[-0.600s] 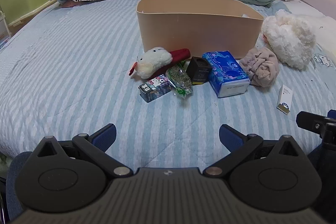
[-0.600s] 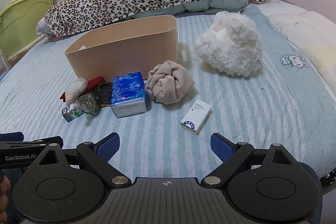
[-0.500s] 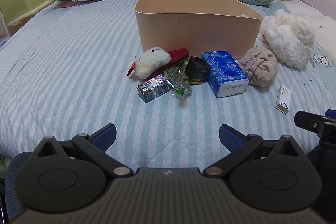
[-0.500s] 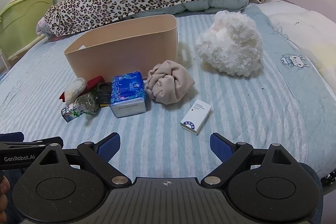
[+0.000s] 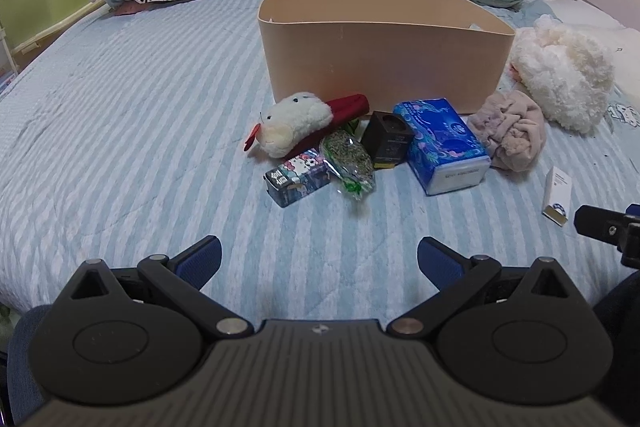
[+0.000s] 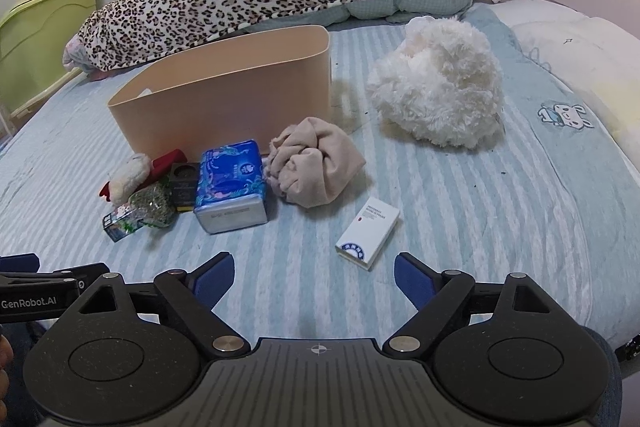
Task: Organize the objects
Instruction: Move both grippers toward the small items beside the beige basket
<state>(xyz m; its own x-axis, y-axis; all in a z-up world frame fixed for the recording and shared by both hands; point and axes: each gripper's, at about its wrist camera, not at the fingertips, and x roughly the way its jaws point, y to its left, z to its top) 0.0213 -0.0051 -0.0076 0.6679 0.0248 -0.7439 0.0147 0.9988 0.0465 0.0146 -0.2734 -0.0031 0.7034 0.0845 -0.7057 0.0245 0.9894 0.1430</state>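
Both tongs are wide open and hold nothing. The right tongs (image 6: 314,273) hover low over the bed (image 6: 500,211). The small white box (image 6: 368,233) lies flat just ahead of them, a little to the right, with its long side pointing away and slightly right. The left tongs (image 5: 319,257) are farther from it; from there the box (image 5: 557,195) sits far to the right. So the right hand is nearer. The tan bin (image 6: 224,99) stands behind, up and to the left.

Left tongs (image 5: 319,255): matte black linkage arms, silver pivot screws, round embossed hubs, ribbed grey centre plate, blue finger pads (image 5: 202,259). Right tongs (image 6: 314,273): same build; white "GenRobot.AI" lettering on the left tongs' black side bar.
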